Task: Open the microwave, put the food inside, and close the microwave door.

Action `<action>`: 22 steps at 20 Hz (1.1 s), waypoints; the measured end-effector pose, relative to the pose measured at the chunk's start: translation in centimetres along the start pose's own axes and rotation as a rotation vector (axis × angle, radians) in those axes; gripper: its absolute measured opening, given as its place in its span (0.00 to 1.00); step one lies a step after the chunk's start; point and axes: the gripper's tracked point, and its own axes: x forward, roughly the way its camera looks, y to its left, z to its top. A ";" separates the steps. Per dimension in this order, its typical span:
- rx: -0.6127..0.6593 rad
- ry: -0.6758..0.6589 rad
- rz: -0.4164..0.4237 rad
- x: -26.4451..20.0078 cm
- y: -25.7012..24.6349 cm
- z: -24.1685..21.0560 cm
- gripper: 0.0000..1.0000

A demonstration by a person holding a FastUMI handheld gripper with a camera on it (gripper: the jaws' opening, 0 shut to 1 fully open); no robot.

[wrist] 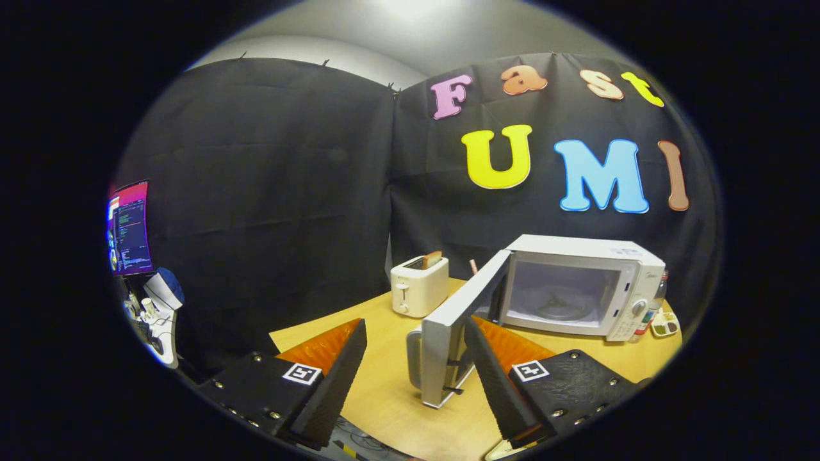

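Counter [384, 390] layout, left to right from the tongs' camera: monitor [130, 227] and a white stand [163, 314] off the counter's left edge, toaster [419, 286] with a slice [432, 258] standing in its slot, then microwave [580, 285] at right rear, with a small paint palette [665, 325] just beside its right end.

Tongs [415, 358] spread wide, gripping nothing. Left finger [336, 378] over bare counter, well apart from the door. Right finger [496, 378] beside the door's inner face; contact with the door possibly present, not resolvable where the two overlap.

Microwave door [451, 333] swung open on its left-side hinge, standing upright, free edge projecting toward the camera and ending between the two fingers. Door's long axis running from the hinge near the cavity's left corner outward along the line of the fingers, slightly closer to the right finger. Handle [414, 358] on the outer face, toward the left finger.

Cavity [557, 298] lit and exposed, beyond the right finger and to the right of the door. Turntable ring visible inside; no dish seen inside.

Task item: food to be loaded judged to be the slice in the toaster, beyond the left finger, left of the door and on the opposite side of it from the cavity. Identification uncertain; no other food distinguishable on the counter.

Governing relation for the coming move: open door standing between food and cavity. Judged status: opening done, loading and closing not yet done.
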 end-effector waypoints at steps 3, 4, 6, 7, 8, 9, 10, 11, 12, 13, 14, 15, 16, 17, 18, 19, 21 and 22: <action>-0.019 0.011 -0.067 -1.8 -3.9 -1.2 0.97; -0.013 0.023 -0.091 -2.4 -5.2 -1.8 0.97; 0.015 0.041 -0.142 -3.5 -7.9 -2.9 0.97; 0.031 0.049 -0.168 -4.1 -9.0 -3.5 0.97; 0.043 0.059 -0.195 -4.6 -10.3 -4.1 0.97; 0.051 0.071 -0.221 -5.0 -11.4 -4.8 0.97; 0.054 0.085 -0.244 -5.4 -12.5 -5.5 0.97; 0.054 0.102 -0.266 -5.7 -13.7 -6.4 0.97; 0.057 0.118 -0.285 -6.2 -14.6 -7.3 0.97; 0.062 0.134 -0.303 -6.6 -15.5 -8.2 0.97; 0.069 0.153 -0.316 -7.0 -16.3 -9.1 0.97; 0.076 0.172 -0.329 -7.3 -17.0 -10.1 0.97; 0.086 0.189 -0.339 -7.5 -17.5 -10.9 0.97; 0.096 0.207 -0.346 -7.7 -18.0 -11.9 0.97; 0.106 0.227 -0.353 -7.8 -18.4 -12.8 0.97; 0.117 0.250 -0.354 -7.9 -18.6 -13.8 0.97; 0.133 0.293 -0.353 -8.3 -18.5 -16.0 0.97; 0.137 0.316 -0.352 -8.4 -18.5 -17.0 0.97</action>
